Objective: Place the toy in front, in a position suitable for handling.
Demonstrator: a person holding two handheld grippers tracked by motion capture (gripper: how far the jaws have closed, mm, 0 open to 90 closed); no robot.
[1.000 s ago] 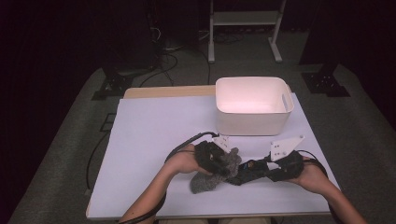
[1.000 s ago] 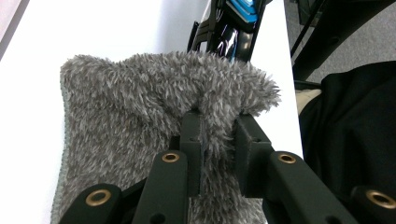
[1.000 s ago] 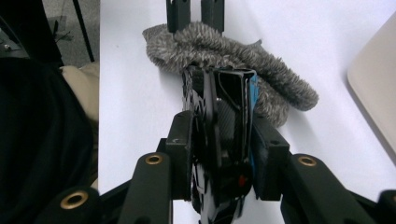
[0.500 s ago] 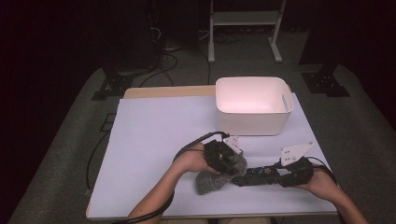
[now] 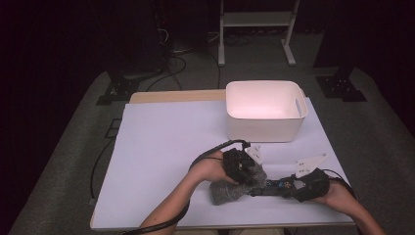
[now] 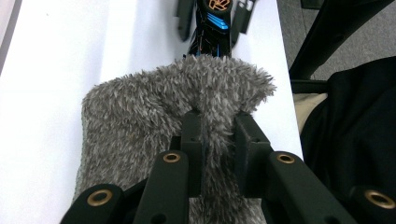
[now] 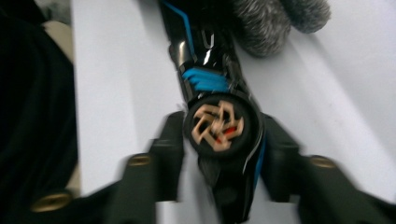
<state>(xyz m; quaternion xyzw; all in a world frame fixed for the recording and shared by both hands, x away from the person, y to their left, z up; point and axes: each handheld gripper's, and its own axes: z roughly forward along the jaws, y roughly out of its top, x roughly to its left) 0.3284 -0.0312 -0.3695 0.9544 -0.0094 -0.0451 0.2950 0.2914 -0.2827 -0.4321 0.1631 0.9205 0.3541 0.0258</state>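
My left gripper (image 5: 244, 171) is shut on a grey fuzzy cover (image 5: 229, 191) near the table's front edge; its pads pinch a fold of the pile (image 6: 154, 112). A black handle-like object with blue trim (image 5: 271, 187) lies level, one end in the cover. Its round logo end (image 7: 219, 123) sits between the jaws of my right gripper (image 7: 222, 135). Those jaws have just been opening and stand on either side of the object, not pressing it. In the left gripper view the object (image 6: 212, 28) emerges beyond the cover.
A white bin (image 5: 264, 129) stands at the back right of the white table (image 5: 161, 142). The person's dark clothing (image 6: 355, 130) lies just past the front edge. A cable (image 5: 210, 154) loops from the left gripper.
The right gripper has sunk toward the table and slid a little right, its jaws spreading off the black object. The left hand and cover shifted slightly right.
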